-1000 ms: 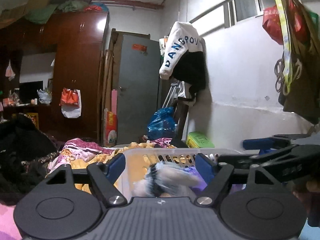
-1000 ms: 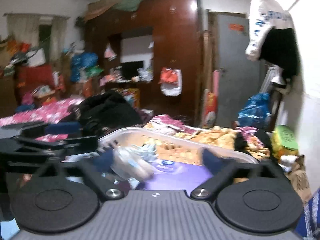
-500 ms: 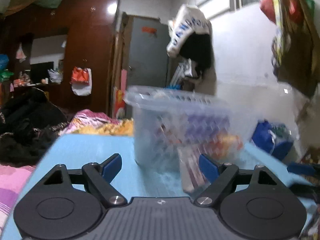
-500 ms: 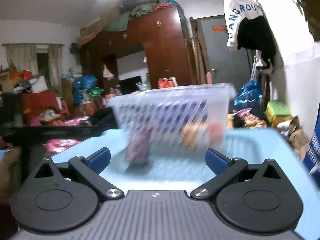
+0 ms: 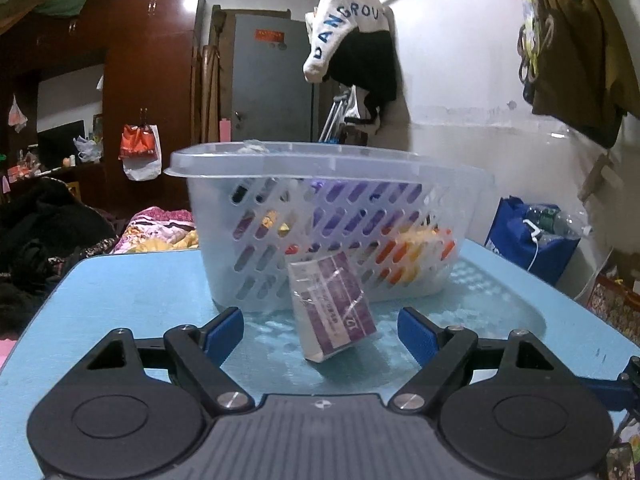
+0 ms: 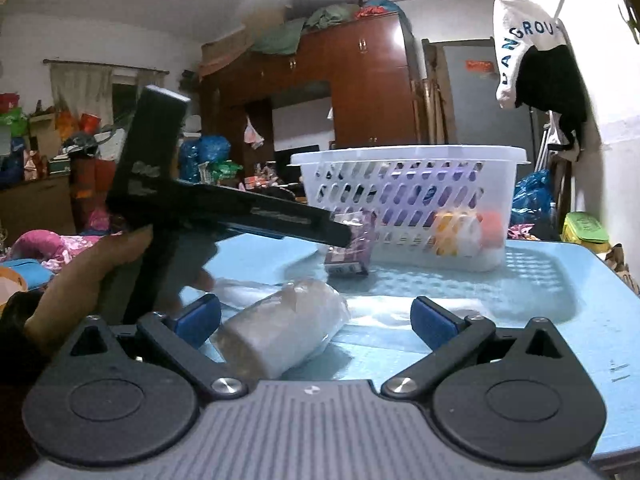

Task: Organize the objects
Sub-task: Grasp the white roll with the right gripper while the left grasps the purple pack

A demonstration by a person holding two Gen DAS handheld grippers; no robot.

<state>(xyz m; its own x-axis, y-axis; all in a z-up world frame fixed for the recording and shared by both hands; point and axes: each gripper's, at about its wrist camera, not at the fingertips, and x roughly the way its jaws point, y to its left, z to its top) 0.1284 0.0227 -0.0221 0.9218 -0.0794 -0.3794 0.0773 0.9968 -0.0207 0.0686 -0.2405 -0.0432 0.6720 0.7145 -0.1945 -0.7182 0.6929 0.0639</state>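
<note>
Both grippers (image 5: 320, 330) (image 6: 316, 320) apart, empty; box (image 5: 332, 306) light, stiff, film-slick — grip flat faces; roll (image 6: 280, 332) soft, grip mid-body

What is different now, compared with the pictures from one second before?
Both grippers came down from above the basket to the level of the blue table. The left gripper, jaws just opening wider, now faces the purple box leaning against the basket; the right gripper frames a white roll. Neither grips anything. The basket remains on the table, still filled.
</note>
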